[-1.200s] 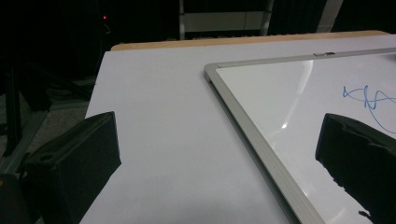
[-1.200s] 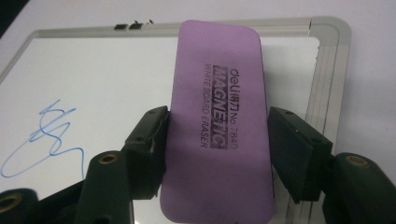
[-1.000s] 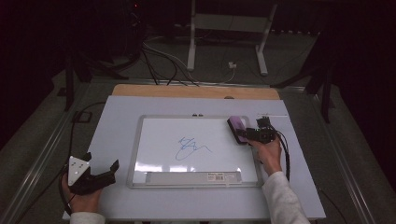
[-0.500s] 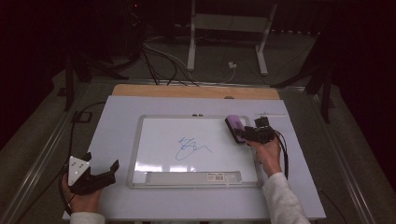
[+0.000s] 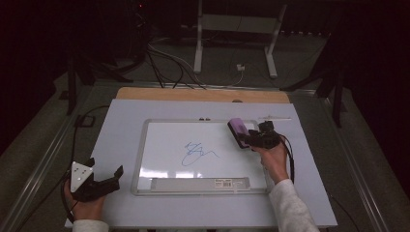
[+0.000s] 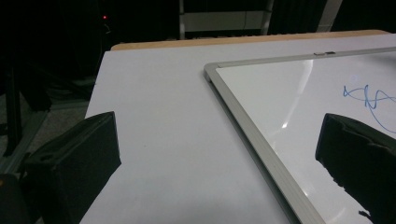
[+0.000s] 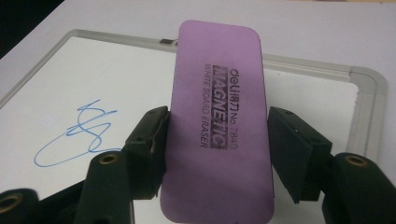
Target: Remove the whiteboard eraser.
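Jaws of the left gripper (image 5: 107,178) are held wide apart with nothing between them, low at the table's (image 5: 121,121) near left corner, just beside the whiteboard (image 5: 145,159). Blue scribble (image 5: 196,153) is seen at the board's middle. Farther right, the purple eraser (image 7: 218,121) is clamped by the right gripper (image 5: 254,140) over the board's far right part; whether it is touching the surface cannot be told.

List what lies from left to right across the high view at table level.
Left gripper with its grey three-cornered plate → blue scribble on the white board → purple whiteboard eraser → right gripper, its fingers on the eraser.
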Available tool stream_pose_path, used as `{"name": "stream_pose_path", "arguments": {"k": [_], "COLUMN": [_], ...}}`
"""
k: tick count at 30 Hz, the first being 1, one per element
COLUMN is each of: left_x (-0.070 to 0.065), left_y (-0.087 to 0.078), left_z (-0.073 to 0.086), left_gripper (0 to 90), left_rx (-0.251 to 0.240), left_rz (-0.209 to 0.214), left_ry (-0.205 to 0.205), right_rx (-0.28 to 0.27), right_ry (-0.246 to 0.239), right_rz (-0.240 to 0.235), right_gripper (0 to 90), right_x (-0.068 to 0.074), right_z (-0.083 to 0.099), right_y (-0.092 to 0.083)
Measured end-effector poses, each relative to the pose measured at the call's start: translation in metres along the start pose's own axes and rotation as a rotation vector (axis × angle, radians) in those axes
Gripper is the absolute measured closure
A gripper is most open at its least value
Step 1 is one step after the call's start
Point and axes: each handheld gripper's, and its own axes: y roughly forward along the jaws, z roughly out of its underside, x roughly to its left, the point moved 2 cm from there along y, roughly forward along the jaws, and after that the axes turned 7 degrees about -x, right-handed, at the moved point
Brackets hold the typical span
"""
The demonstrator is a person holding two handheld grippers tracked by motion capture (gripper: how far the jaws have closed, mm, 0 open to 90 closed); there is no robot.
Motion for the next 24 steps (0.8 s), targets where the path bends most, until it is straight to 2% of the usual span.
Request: {"name": "stream_pose_path", "arguments": {"k": [24], "left_x": [0.0], "left_y": [0.0], "left_z": [0.0], "left_gripper": [0.6], "left_rx": [0.0], "left_rz": [0.0], "left_ry": [0.0], "right_rx": [0.002], "right_ry": [-0.092], "right_rz": [-0.061], "right_gripper": [41.0], "right_x": [0.036], "right_z": [0.001], "right_y": [0.004]}}
